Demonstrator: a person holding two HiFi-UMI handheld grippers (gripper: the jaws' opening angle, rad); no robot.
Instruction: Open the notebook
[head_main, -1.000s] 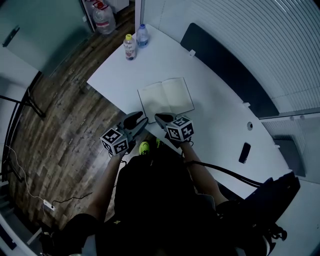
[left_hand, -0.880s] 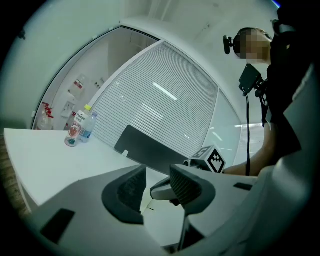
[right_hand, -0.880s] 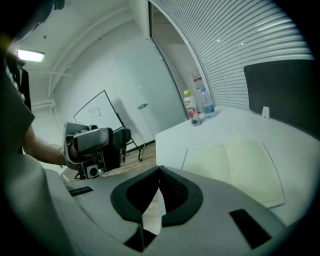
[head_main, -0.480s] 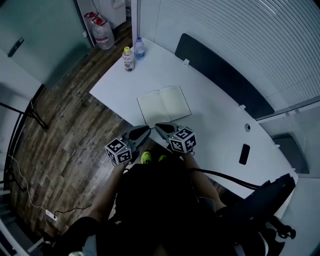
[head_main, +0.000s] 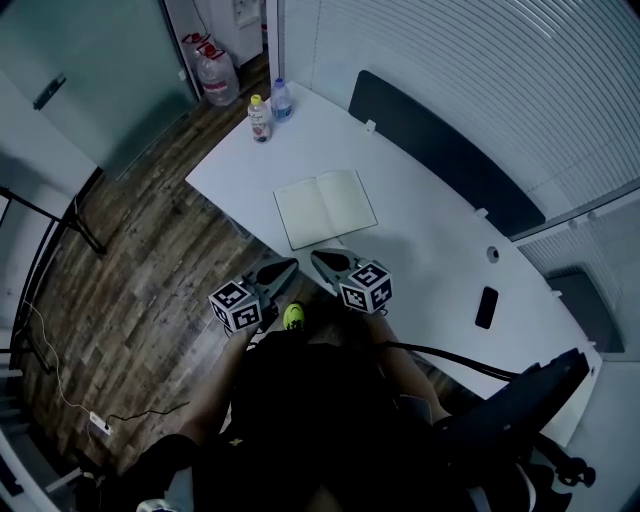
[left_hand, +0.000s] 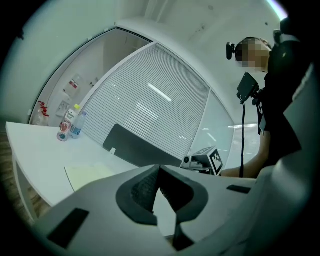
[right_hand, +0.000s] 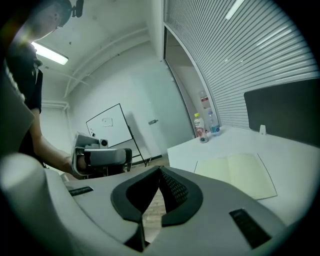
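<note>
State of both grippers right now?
Left gripper: shut, jaws just closed, nothing between them.
Right gripper: shut, empty.

**Cream on white, brown grain at left**

Shows plain pale cream across the notebook (head_main: 325, 208) at mid-frame, against the white table (head_main: 430, 250). Runs brown wood grain over the floor (head_main: 140, 290) at left. Carries black-and-white square markers on the grey left gripper (head_main: 288, 266) and right gripper (head_main: 318, 259). Puts a yellow cap and pink label on one bottle (head_main: 260, 106) at upper centre, blue on the second bottle (head_main: 283, 100), and black on the phone (head_main: 486, 307).
</note>
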